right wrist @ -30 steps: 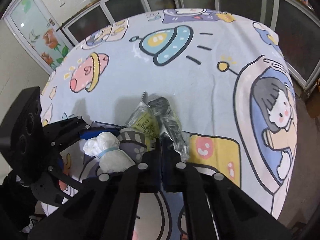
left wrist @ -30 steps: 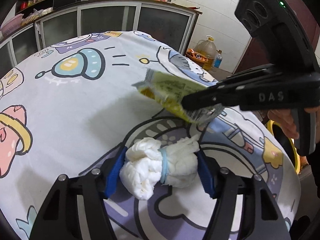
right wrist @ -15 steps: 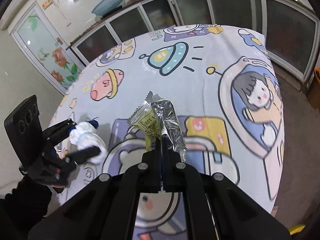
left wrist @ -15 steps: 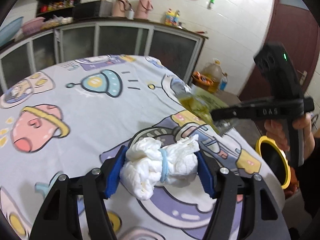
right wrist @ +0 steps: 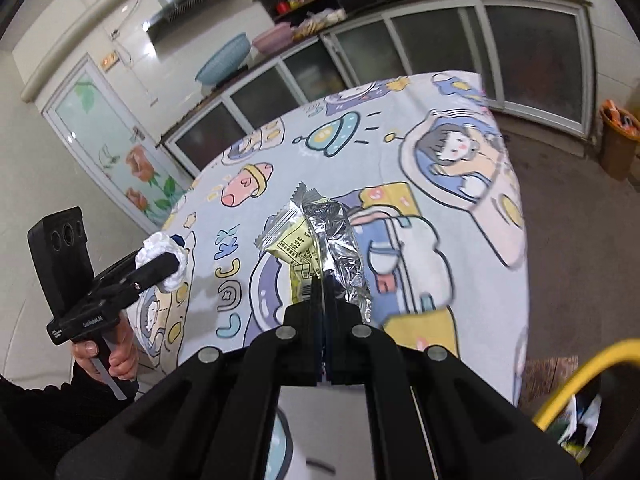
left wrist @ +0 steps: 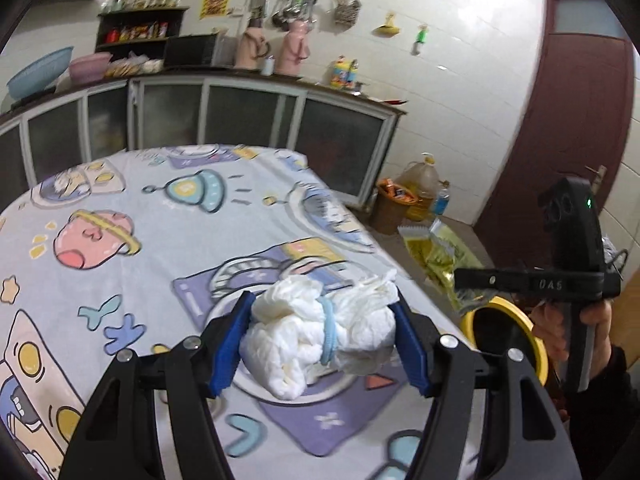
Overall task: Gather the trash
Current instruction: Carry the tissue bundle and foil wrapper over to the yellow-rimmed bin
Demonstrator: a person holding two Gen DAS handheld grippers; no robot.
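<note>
— That round counter with the cartoon-print cloth (left wrist: 168, 216) looks cleared; both bits of rubbish are up in the air.

— Yes. The yellow-rimmed black bin (left wrist: 506, 336) sits on the floor off the counter's edge, I think; the view is smeared there.

— The left gripper (left wrist: 324, 340) has its jaws part-closed around the crumpled white tissue wad with a blue band (left wrist: 320, 332). Soft, light, squashy; grabbing across the middle suits it.

— The right gripper (right wrist: 322, 300) has its jaws pinched tight on the tail of the yellow-and-silver foil snack wrapper (right wrist: 320, 240), held above the bin. Featherlight and slick, so an edge pinch could slip.
</note>
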